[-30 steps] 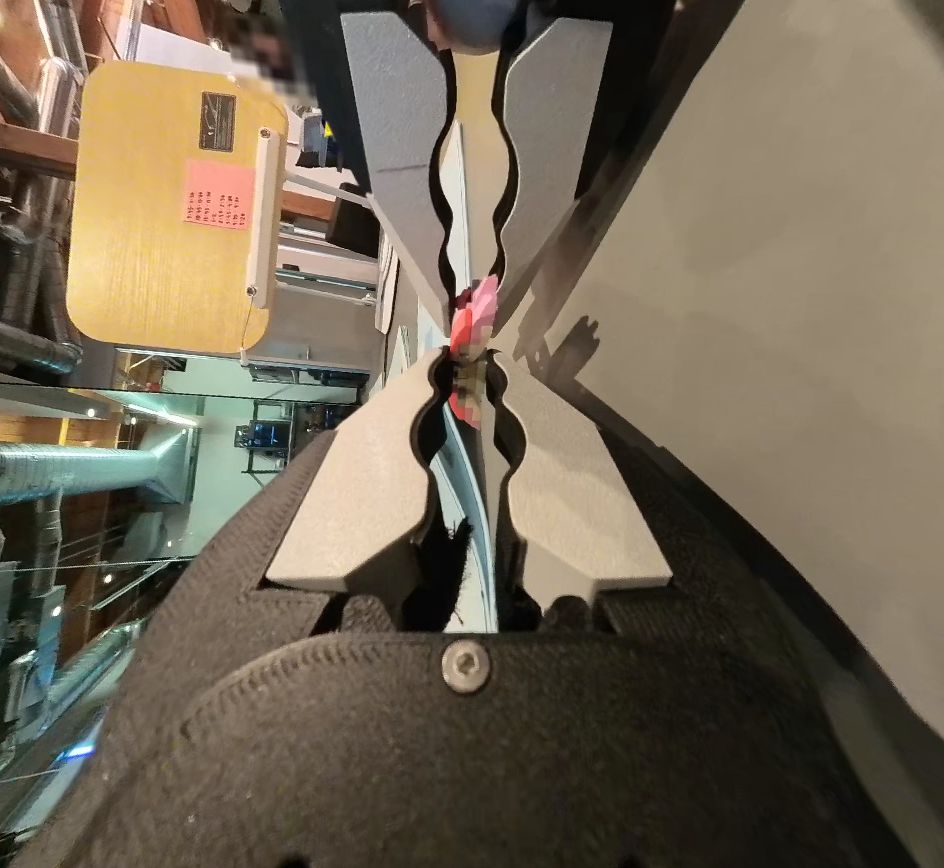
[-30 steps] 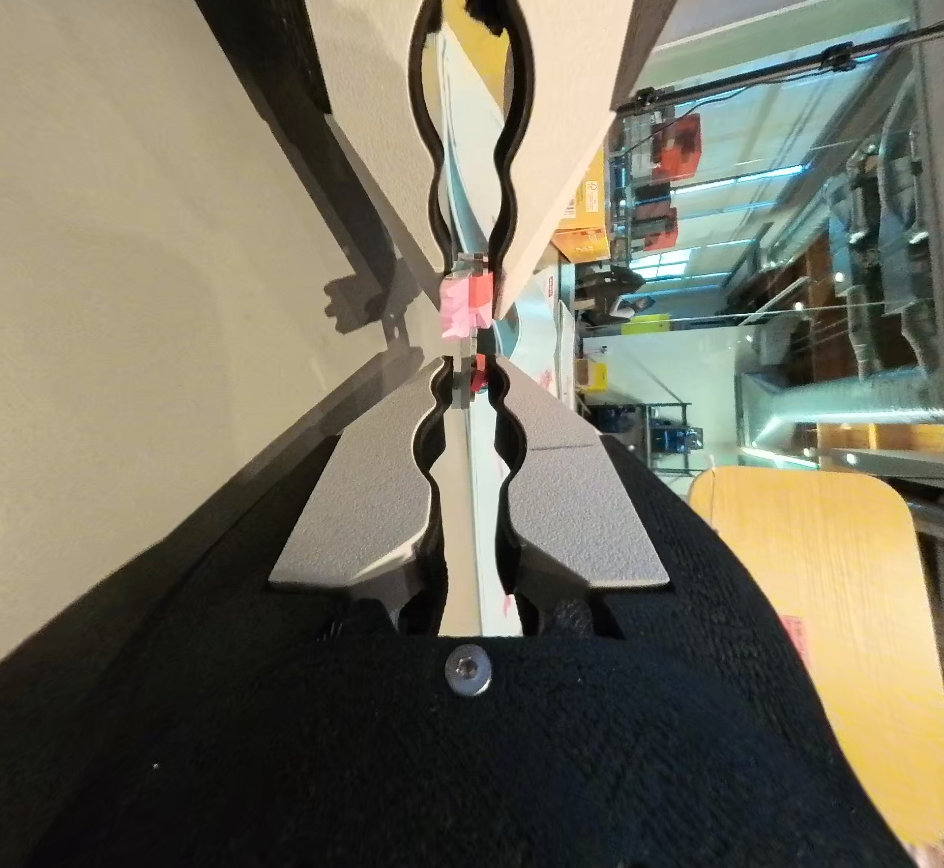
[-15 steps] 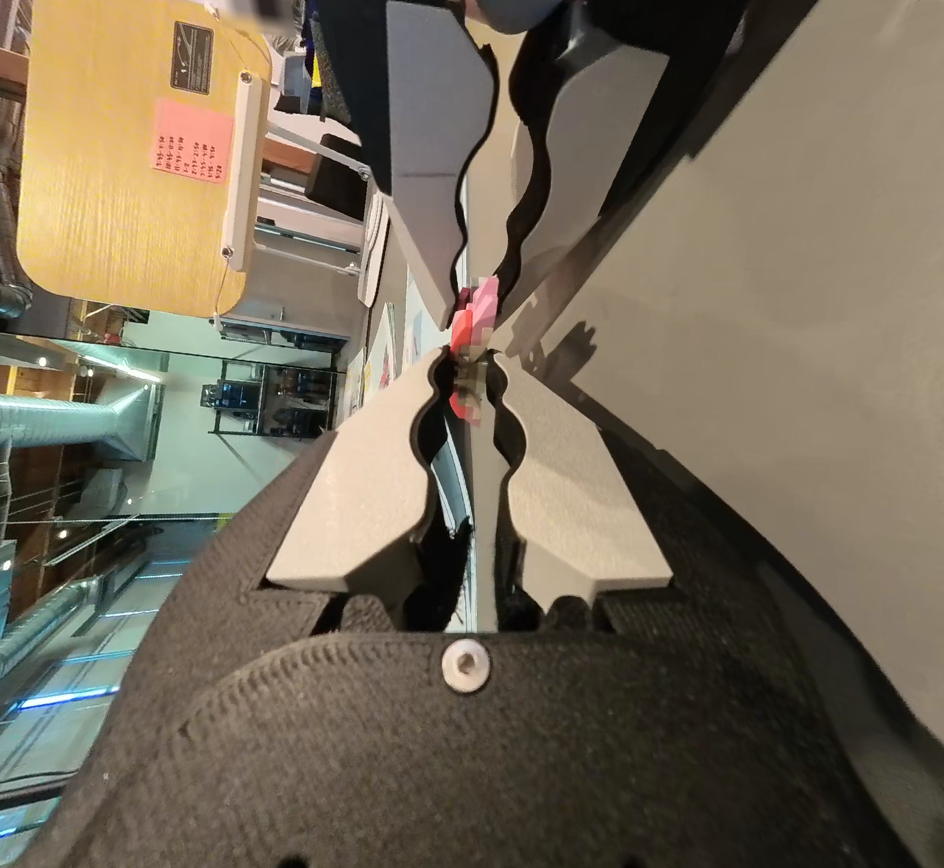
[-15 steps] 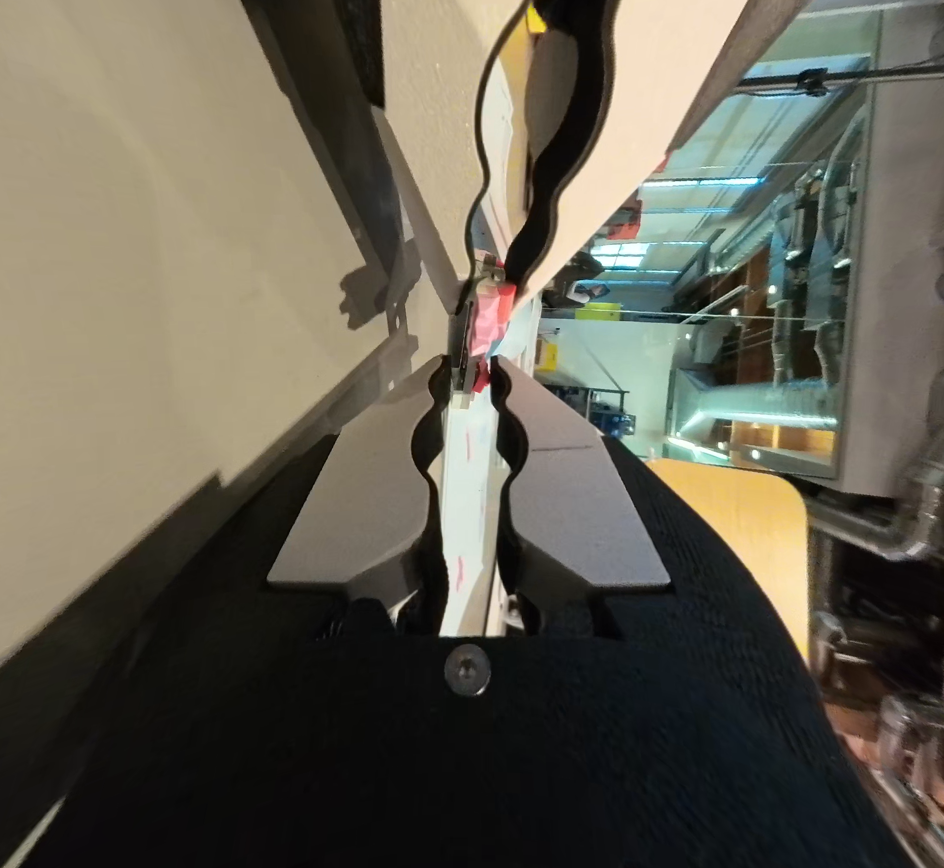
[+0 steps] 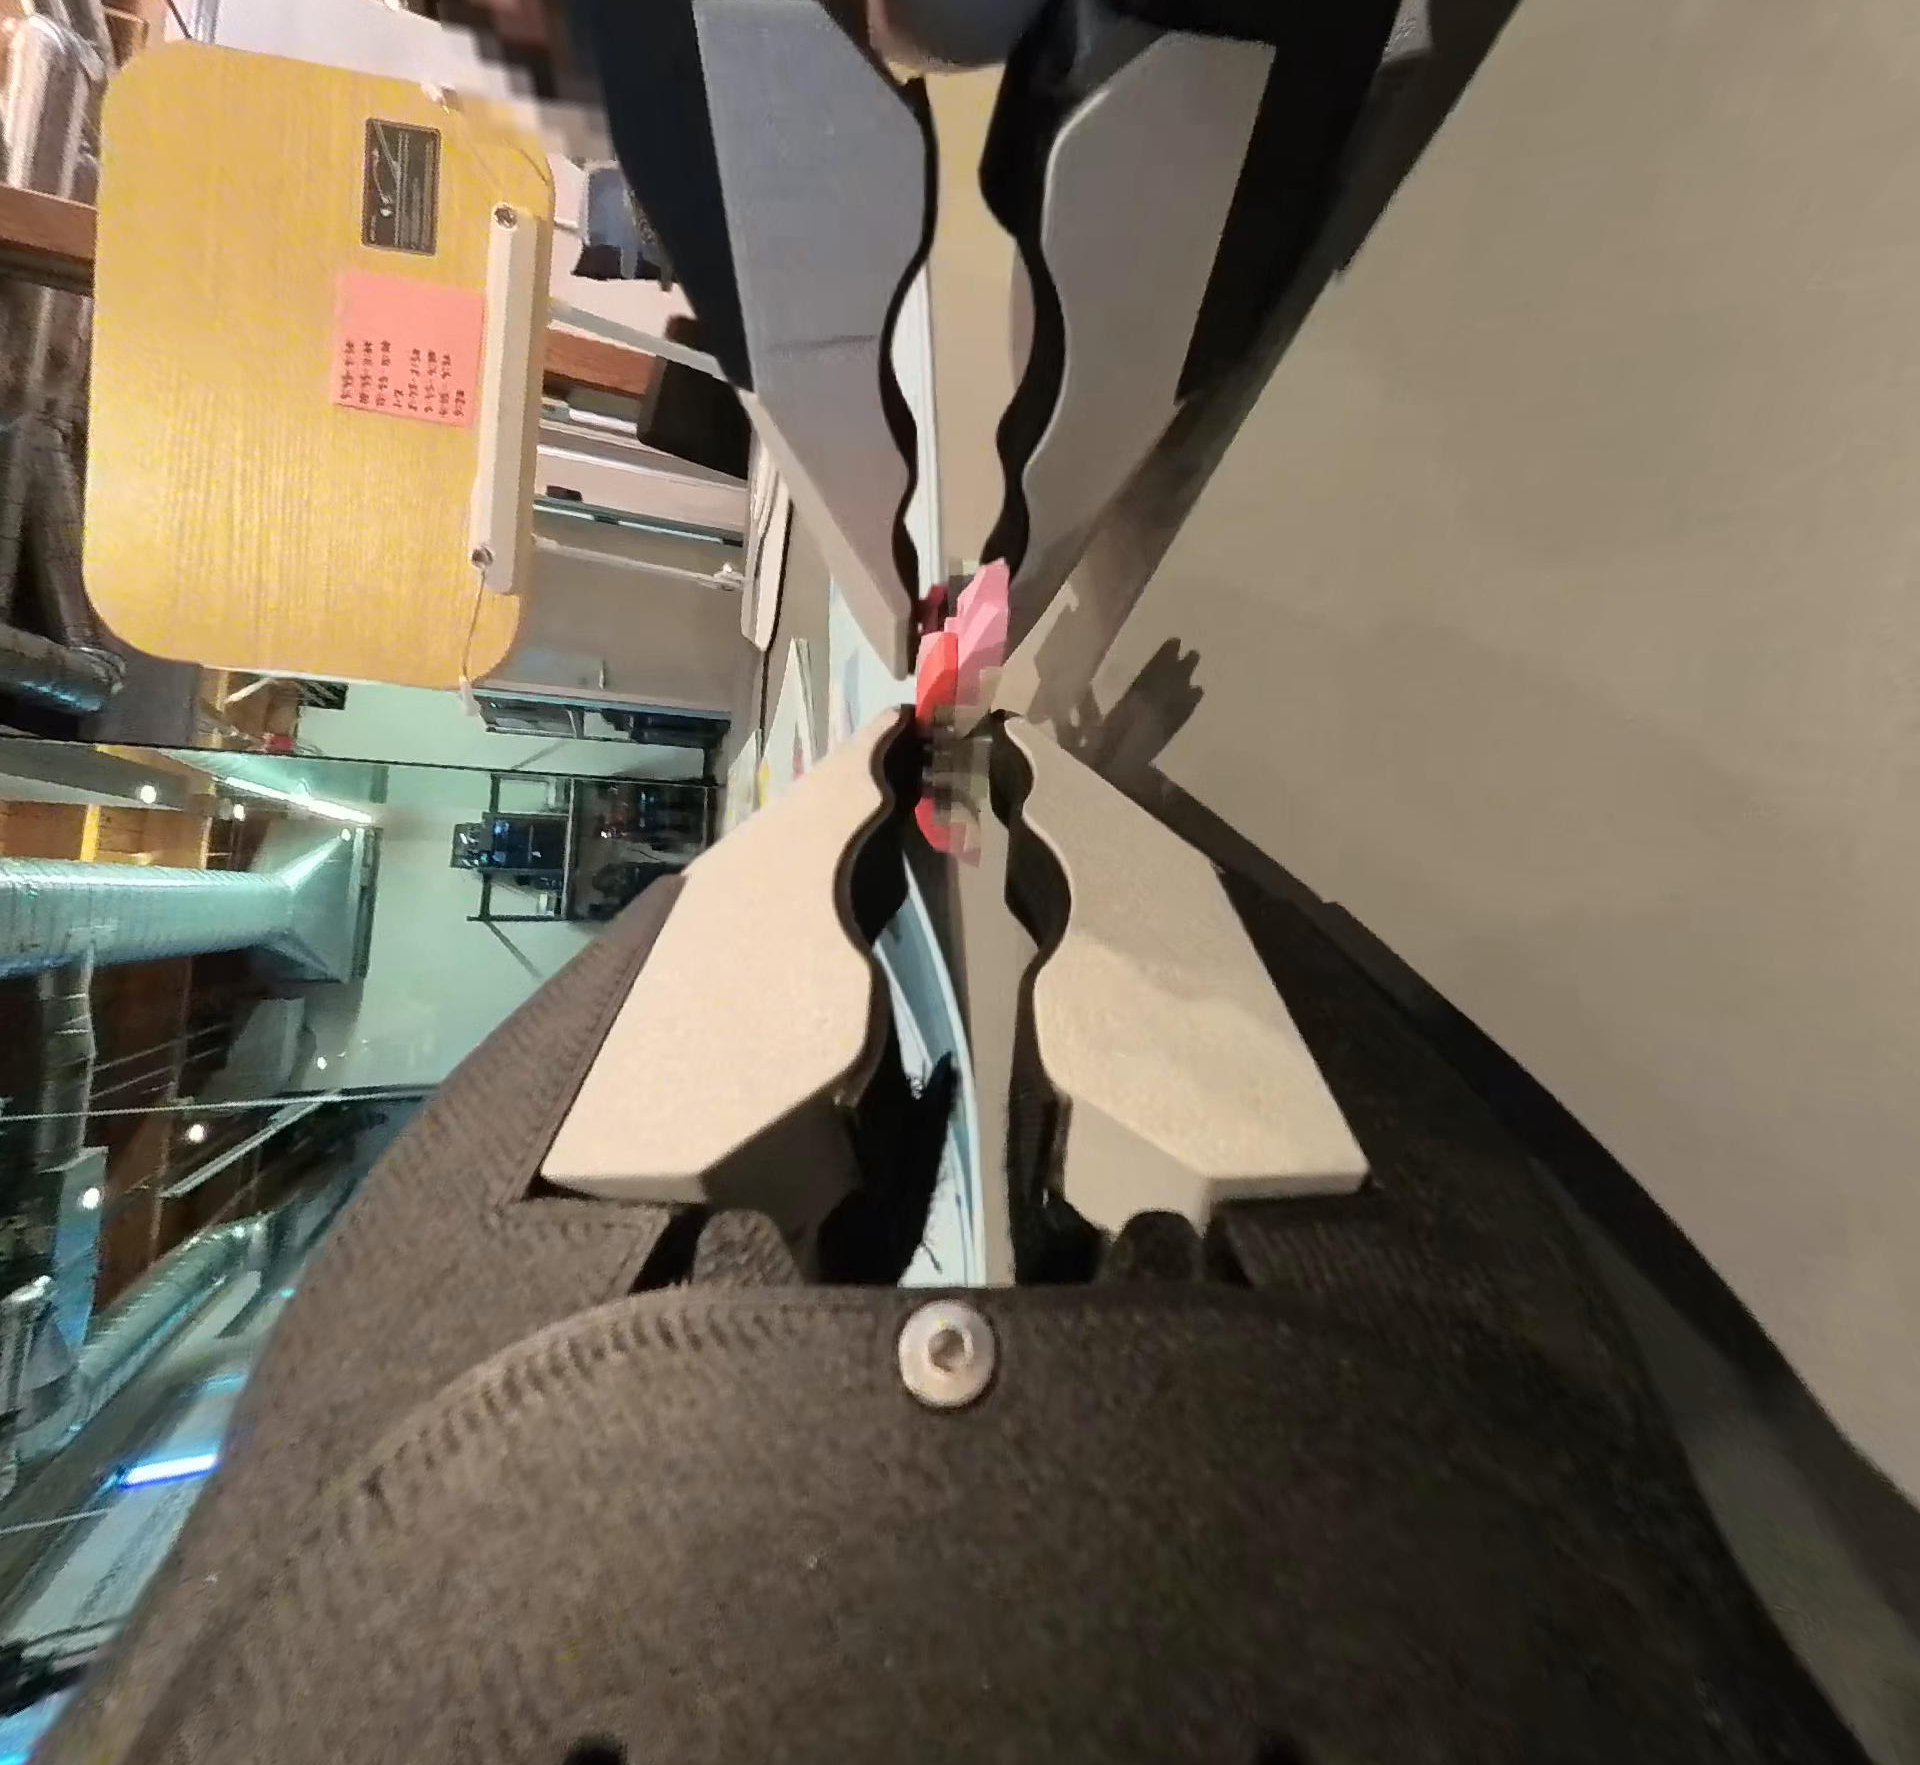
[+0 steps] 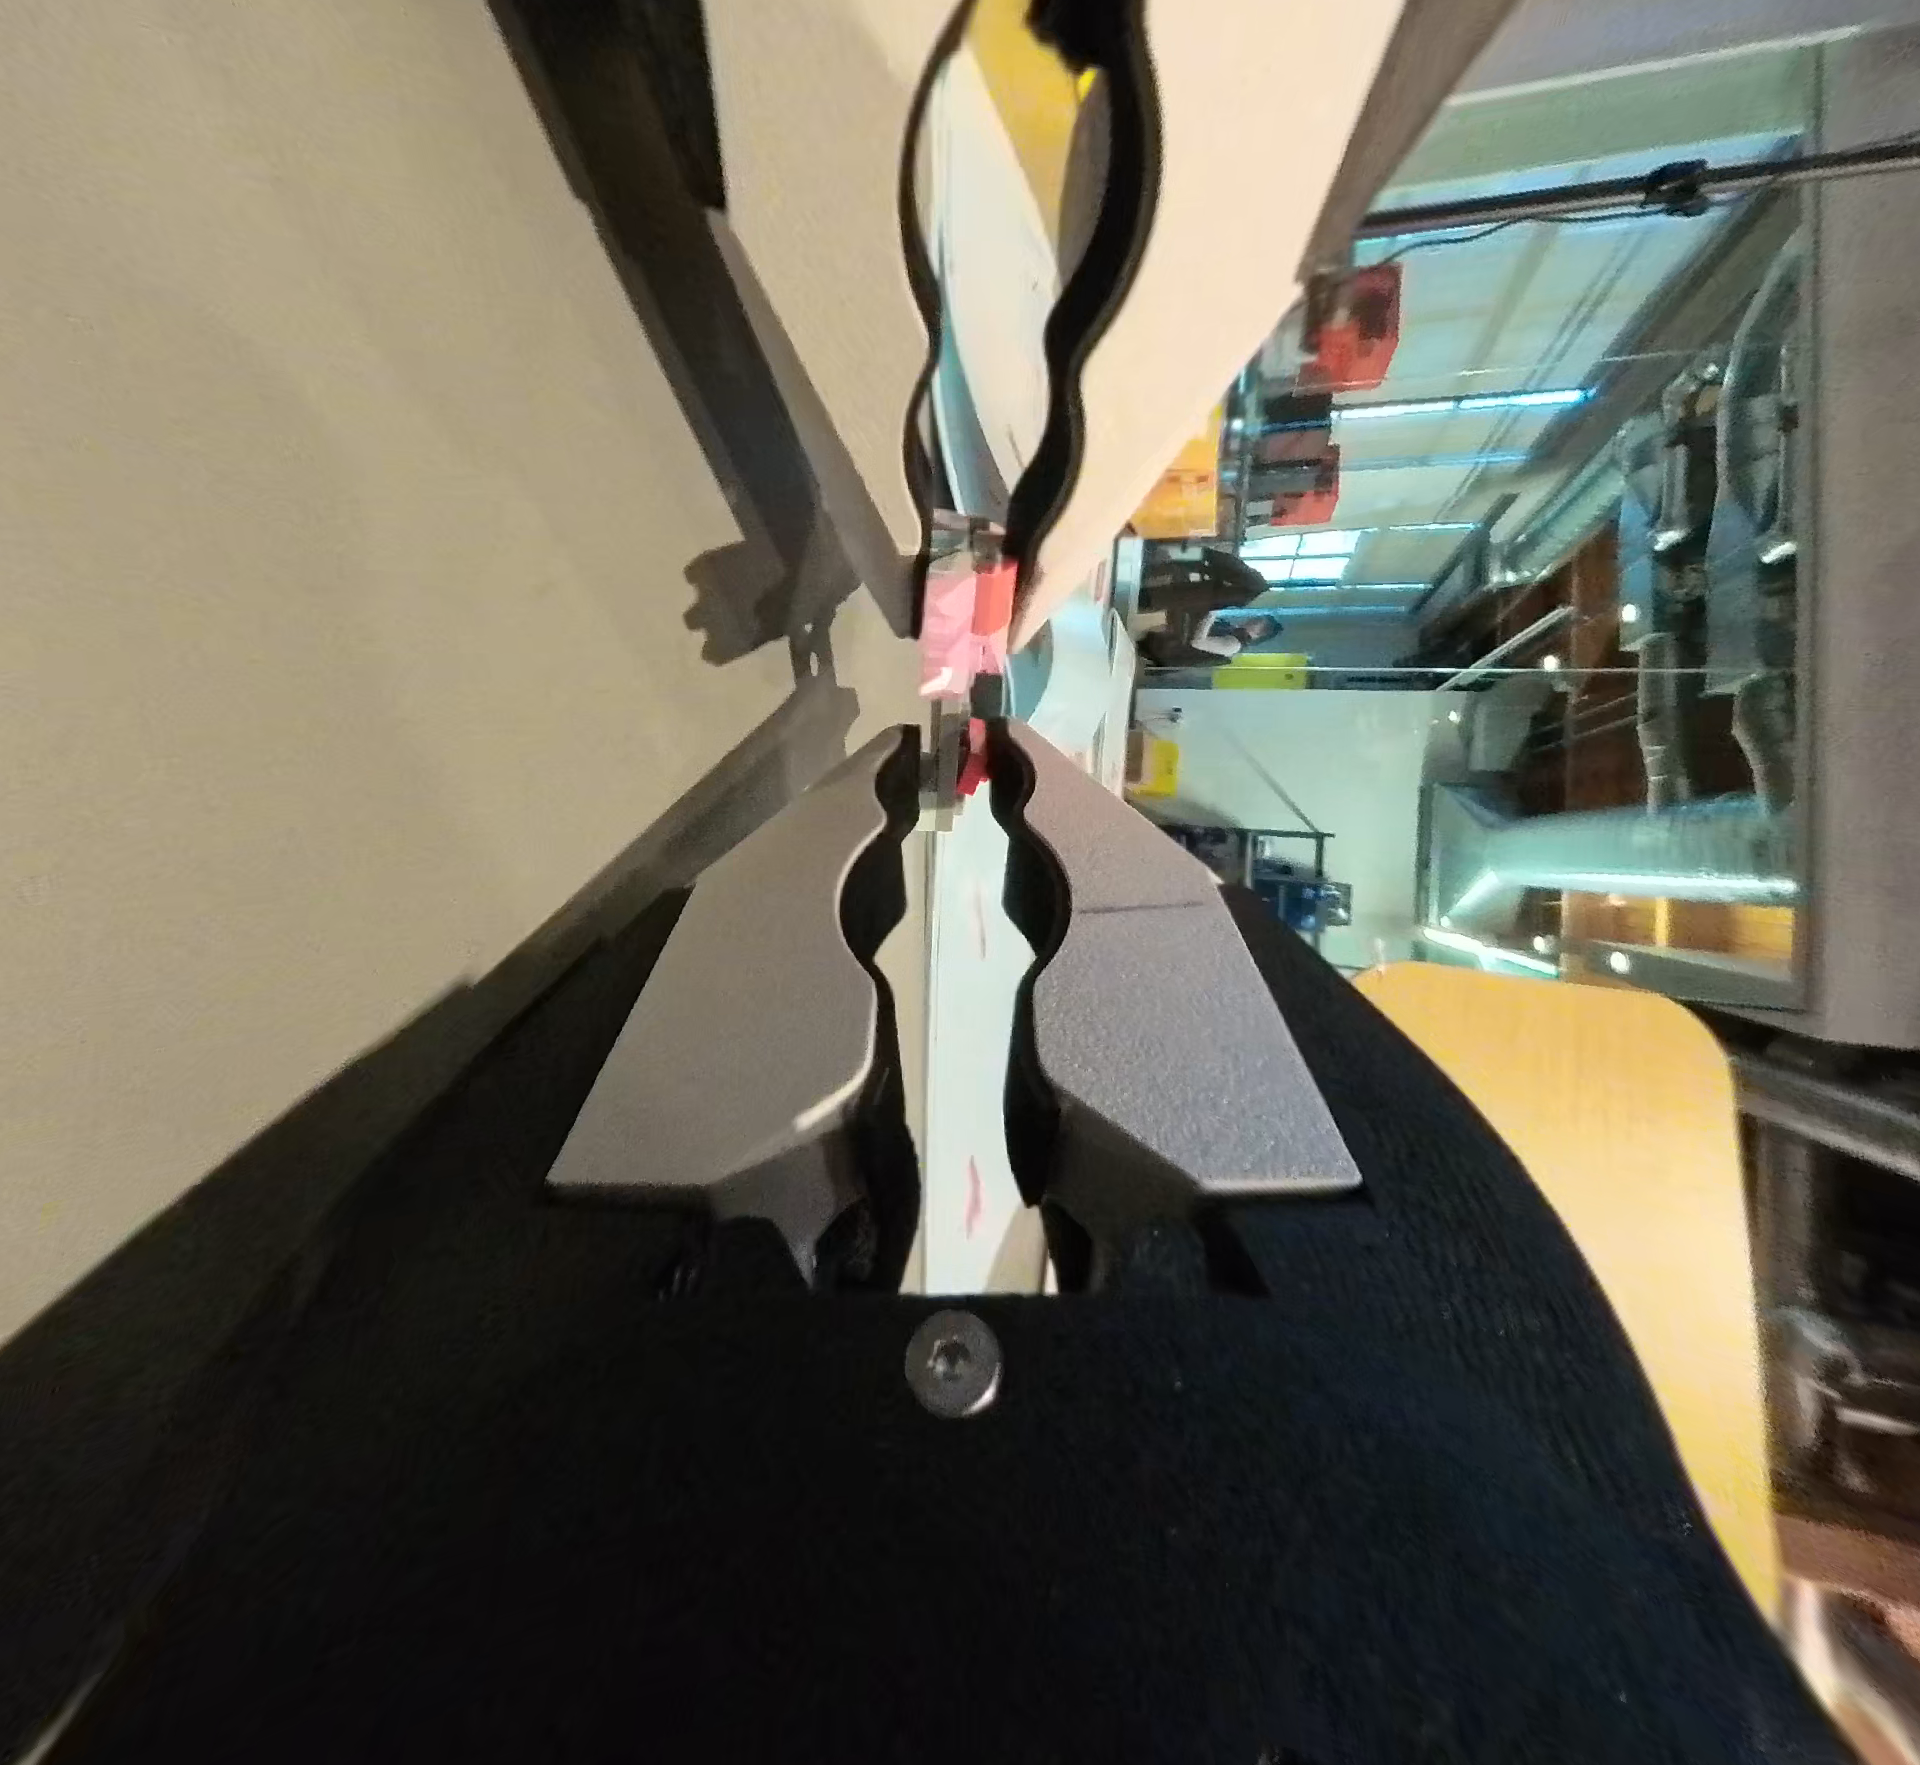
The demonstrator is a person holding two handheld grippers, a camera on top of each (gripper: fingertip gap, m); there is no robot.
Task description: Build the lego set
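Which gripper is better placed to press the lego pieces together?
Neither clearly: left gripper and right gripper meet tip to tip, each shut on part of the pink-and-red lego build. Perhaps right, advancing while left braces.

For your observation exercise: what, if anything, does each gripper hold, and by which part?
Both pinch one small pink-and-red lego assembly between them, tip to tip: left gripper holds one end, right gripper the opposite end.
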